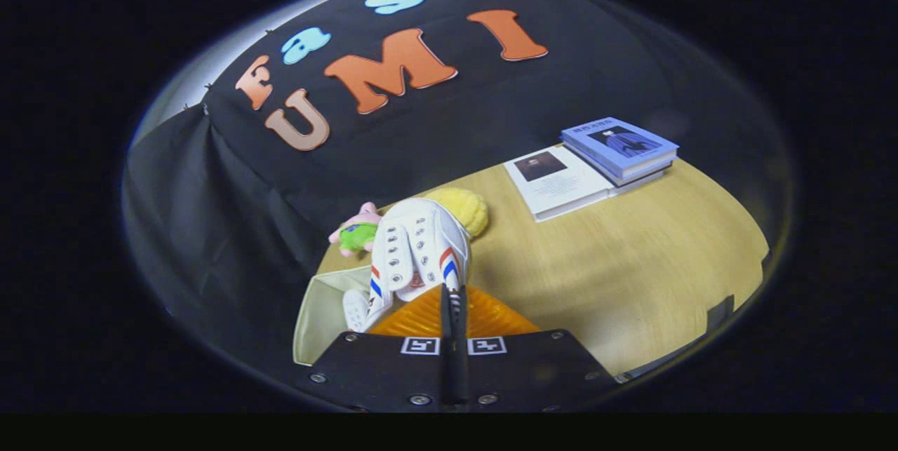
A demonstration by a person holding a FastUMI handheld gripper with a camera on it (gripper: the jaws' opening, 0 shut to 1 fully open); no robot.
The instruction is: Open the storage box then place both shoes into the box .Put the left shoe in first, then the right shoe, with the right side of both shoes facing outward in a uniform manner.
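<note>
a: holding a white shoe (419,254) by its heel edge, the gripper (454,311) has its fingers pinched nearly together on the thin rim, toe pointing away toward the booth's back wall.

b: where is the storage box (324,314)?

a: directly under the shoe, at the table's (631,268) near left corner. its cream inside wall shows, and an orange panel (428,321), probably the opened lid, lies just ahead of the fingers. whether another shoe is inside, i cannot tell.

b: anything else around?

a: a yellow knitted object (466,207) and a pink and green plush toy (358,232) beyond the shoe, and stacked books (596,163) near the table's far right edge.

b: how should the lowering go?

a: my judgement: keep the pinch firm, lower straight, line the sole with the box wall, right side outward, and release only once it rests.
</note>
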